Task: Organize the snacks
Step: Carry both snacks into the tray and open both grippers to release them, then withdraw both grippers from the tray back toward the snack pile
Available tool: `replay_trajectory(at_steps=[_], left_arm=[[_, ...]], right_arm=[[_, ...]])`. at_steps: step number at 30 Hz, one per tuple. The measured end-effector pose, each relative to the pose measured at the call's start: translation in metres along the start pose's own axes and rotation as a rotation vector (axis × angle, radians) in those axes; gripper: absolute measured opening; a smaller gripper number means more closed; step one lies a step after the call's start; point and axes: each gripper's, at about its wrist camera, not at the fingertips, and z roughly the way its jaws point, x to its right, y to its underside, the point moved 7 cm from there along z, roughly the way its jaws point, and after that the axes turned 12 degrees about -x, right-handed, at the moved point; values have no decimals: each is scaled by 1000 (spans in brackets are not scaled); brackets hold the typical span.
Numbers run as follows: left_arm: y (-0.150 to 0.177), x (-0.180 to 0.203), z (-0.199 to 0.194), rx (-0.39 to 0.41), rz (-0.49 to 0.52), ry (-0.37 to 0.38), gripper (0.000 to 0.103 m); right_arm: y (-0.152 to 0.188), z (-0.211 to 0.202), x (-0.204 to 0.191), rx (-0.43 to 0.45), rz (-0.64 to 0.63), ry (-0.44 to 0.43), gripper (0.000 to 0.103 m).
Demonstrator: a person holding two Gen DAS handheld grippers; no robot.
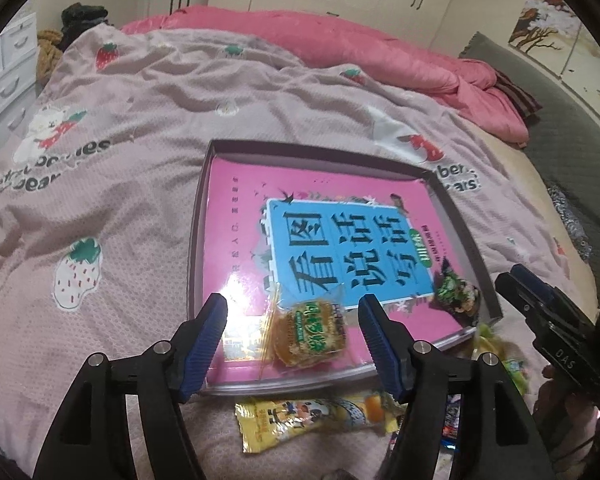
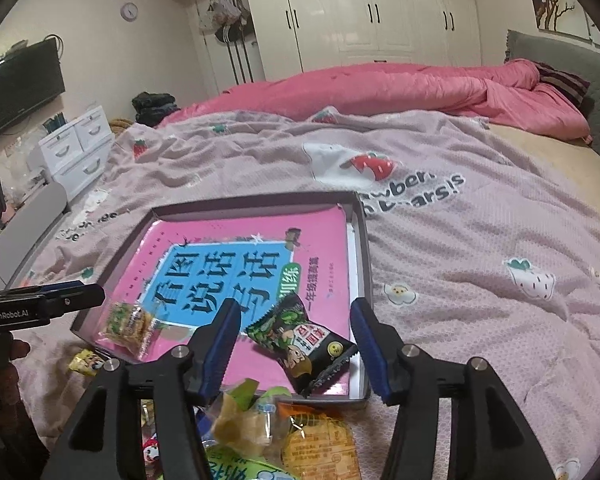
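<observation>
A shallow box tray (image 1: 199,216) (image 2: 362,240) with a pink book cover inside lies on the bed. In the left wrist view my left gripper (image 1: 293,307) is open above the tray's near edge, and a clear packet of orange biscuits (image 1: 308,330) lies on the pink cover between its blue fingers, untouched by the pads. In the right wrist view my right gripper (image 2: 295,311) is open too, with a black and green snack packet (image 2: 304,342) lying flat in the tray between its fingers, free of the pads. The biscuit packet (image 2: 130,328) also shows at the tray's left.
Several loose snack packets lie on the strawberry-print blanket in front of the tray: a yellow one (image 1: 316,416), and orange and green ones (image 2: 320,444). A pink quilt (image 2: 400,88) is bunched at the far side of the bed. White drawers (image 2: 76,148) stand left.
</observation>
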Motion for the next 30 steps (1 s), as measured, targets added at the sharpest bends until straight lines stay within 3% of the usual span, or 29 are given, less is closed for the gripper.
replay_trajectory(at_steps=[6, 17, 30], left_arm=[[0, 5, -18, 37, 14, 7, 76], [2, 14, -41, 76, 46, 17, 78], [10, 19, -63, 98, 73, 14, 79]], right_arm=[[0, -14, -1, 31, 2, -7, 61], [-2, -53, 1, 122, 16, -13, 68], [6, -69, -3, 137, 17, -1, 70]])
